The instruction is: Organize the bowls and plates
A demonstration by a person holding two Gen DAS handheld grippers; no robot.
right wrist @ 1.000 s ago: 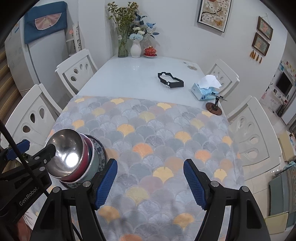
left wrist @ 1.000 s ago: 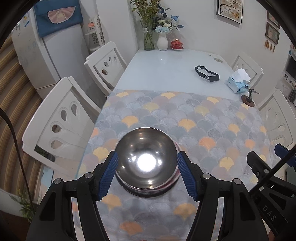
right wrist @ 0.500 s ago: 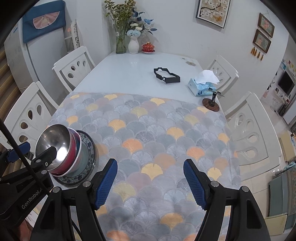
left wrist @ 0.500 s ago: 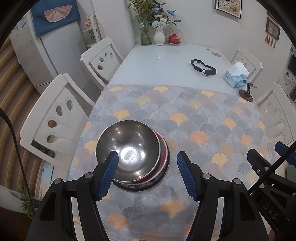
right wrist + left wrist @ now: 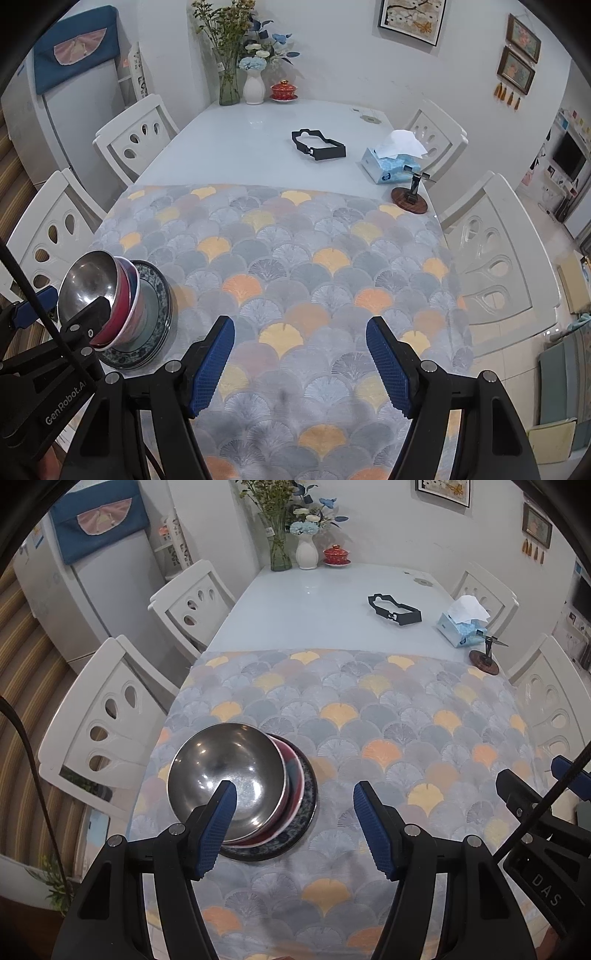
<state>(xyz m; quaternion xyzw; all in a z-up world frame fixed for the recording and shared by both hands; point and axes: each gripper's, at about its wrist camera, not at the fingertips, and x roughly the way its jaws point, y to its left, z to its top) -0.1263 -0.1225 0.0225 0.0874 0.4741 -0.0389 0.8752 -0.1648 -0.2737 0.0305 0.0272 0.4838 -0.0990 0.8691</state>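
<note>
A steel bowl [image 5: 225, 775] sits nested in a red bowl [image 5: 293, 771], on a blue-patterned plate [image 5: 306, 812], at the left of the patterned tablecloth [image 5: 369, 720]. My left gripper [image 5: 291, 823] is open and empty, above and just right of the stack, its left fingertip over the steel bowl. In the right wrist view the stack shows at the far left: steel bowl [image 5: 86, 282], red bowl [image 5: 125, 295], plate [image 5: 157, 317]. My right gripper [image 5: 299, 363] is open and empty over the cloth, well right of the stack.
On the bare white table [image 5: 258, 147] beyond the cloth lie a black frame [image 5: 318, 146], a tissue box [image 5: 391, 164], a small stand on a wooden base [image 5: 410, 195], vases [image 5: 254, 86] and a red lidded cup [image 5: 283, 90]. White chairs [image 5: 495, 254] line both sides.
My left gripper has let go of the steel bowl, leaving it on the stack, and has drawn back up and to the right. My right gripper has pulled back a little.
</note>
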